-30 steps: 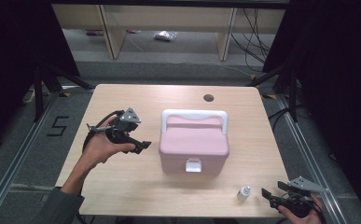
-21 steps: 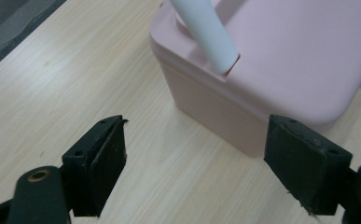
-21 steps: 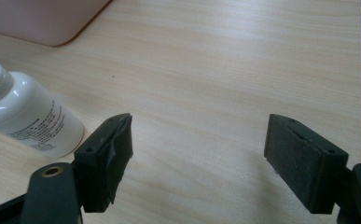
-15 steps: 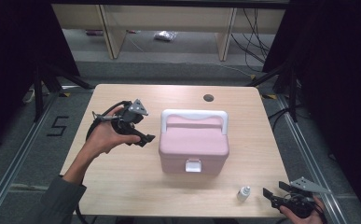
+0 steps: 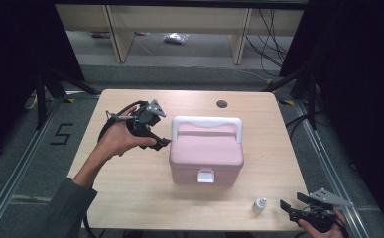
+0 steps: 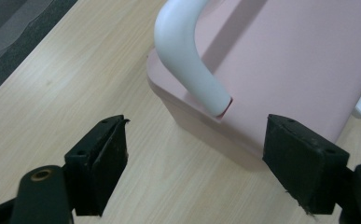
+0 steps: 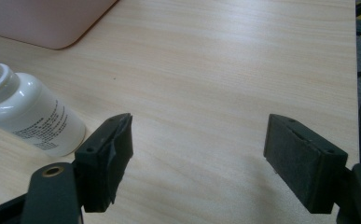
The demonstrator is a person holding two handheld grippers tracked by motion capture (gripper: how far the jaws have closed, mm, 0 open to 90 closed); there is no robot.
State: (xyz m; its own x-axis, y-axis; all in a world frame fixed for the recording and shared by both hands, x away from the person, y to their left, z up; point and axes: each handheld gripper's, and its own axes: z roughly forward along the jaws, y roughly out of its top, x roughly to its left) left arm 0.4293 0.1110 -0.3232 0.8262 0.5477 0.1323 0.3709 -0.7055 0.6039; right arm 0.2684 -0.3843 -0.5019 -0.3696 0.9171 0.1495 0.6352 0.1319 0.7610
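The box (image 5: 207, 151) sits mid-table, lid down and latch (image 5: 205, 176) toward you, and your left gripper (image 5: 160, 140) has risen and closed in on its left side since a second ago, jaws spread and empty just short of the handle (image 6: 187, 60), so you look set to take that handle. Your right gripper (image 5: 289, 207) waits spread and empty at the near right corner beside the bottle (image 5: 259, 205). The table (image 5: 130, 188) is pale wood with a hole (image 5: 222, 104) near its far edge; beyond stand shelves (image 5: 179, 20) on a grey floor (image 5: 11, 148).
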